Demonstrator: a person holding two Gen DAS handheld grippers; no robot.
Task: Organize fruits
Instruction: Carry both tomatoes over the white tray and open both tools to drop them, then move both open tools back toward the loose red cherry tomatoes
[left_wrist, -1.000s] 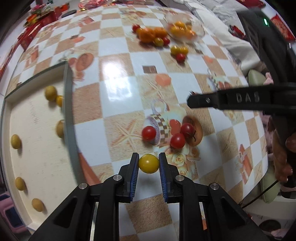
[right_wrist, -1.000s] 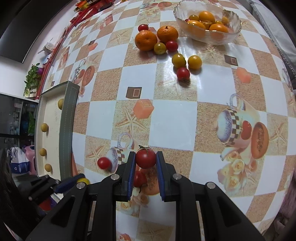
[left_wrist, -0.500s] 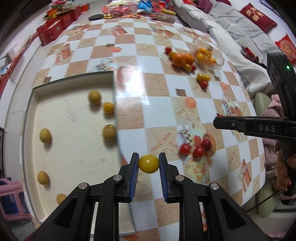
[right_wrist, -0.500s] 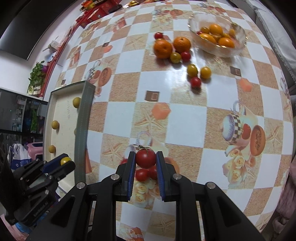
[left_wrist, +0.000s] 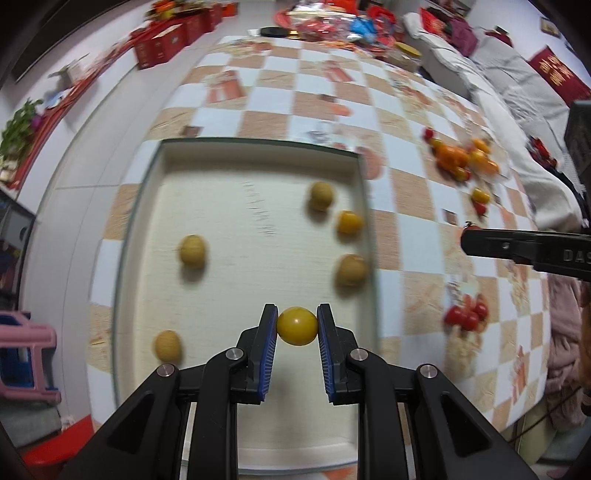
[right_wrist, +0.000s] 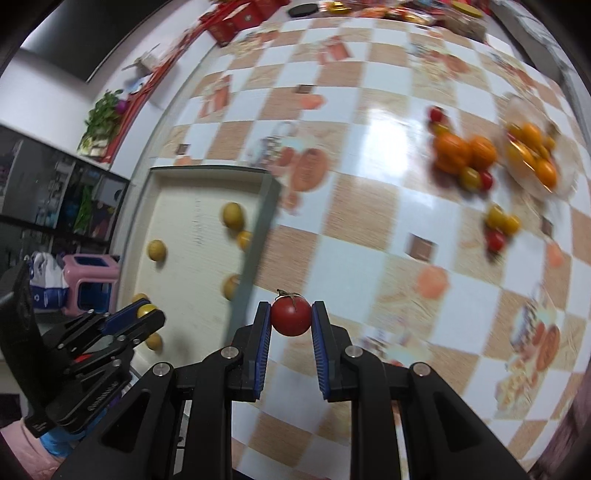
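Since a second ago the left gripper (left_wrist: 297, 326) has swung from over the checked table (right_wrist: 351, 258) to above the tray (left_wrist: 236, 147), clamped on the yellow tomato (left_wrist: 297, 326). The right gripper (right_wrist: 291, 319), just outside the tray's right wall, grips the red tomato (right_wrist: 291, 317). Farther in lie five yellow fruits (left_wrist: 192, 250). Released from this height, the tomato could roll and scatter them.

A checkered tablecloth (left_wrist: 280, 107) printed with teacups and starfish covered the worktop. Red gift boxes (left_wrist: 166, 37) stood along its far edge beside bright wrapped packets (left_wrist: 332, 26). A potted plant (right_wrist: 103, 114) sat on a ledge, and a pink stool (right_wrist: 88, 280) stood below.
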